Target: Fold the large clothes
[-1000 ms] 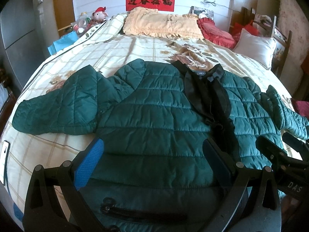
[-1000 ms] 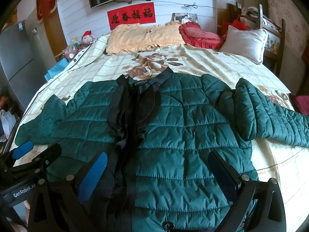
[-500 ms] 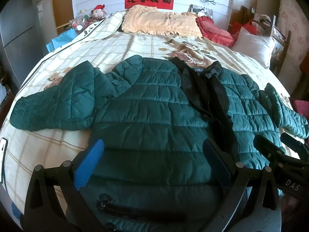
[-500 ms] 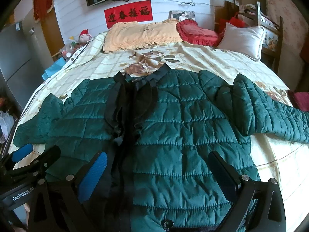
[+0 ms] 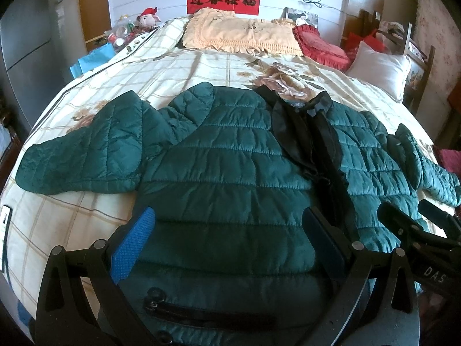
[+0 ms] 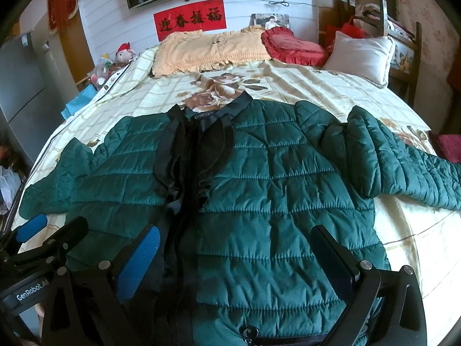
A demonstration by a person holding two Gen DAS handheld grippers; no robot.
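A dark green quilted jacket [image 5: 230, 178] lies flat, front up, on the bed, its black-lined front open and both sleeves spread out to the sides. It also shows in the right wrist view [image 6: 273, 190]. My left gripper [image 5: 227, 239] is open and empty, just above the jacket's left lower panel near a pocket zip [image 5: 207, 314]. My right gripper [image 6: 236, 253] is open and empty over the right lower panel. Each gripper shows at the edge of the other's view: the right one [image 5: 417, 222] and the left one [image 6: 52, 227].
The bed has a cream checked floral cover [image 5: 161, 66]. At its head lie a yellow pillow [image 5: 242, 31], a red cushion [image 5: 322, 46] and a white pillow [image 5: 380, 69]. A grey cabinet [image 5: 26, 37] stands at the left, a wooden chair [image 6: 403, 46] at the right.
Both grippers have risen slightly and tilted over the jacket, so it sits a little lower in each view. The jacket has not moved and both grippers stay open.
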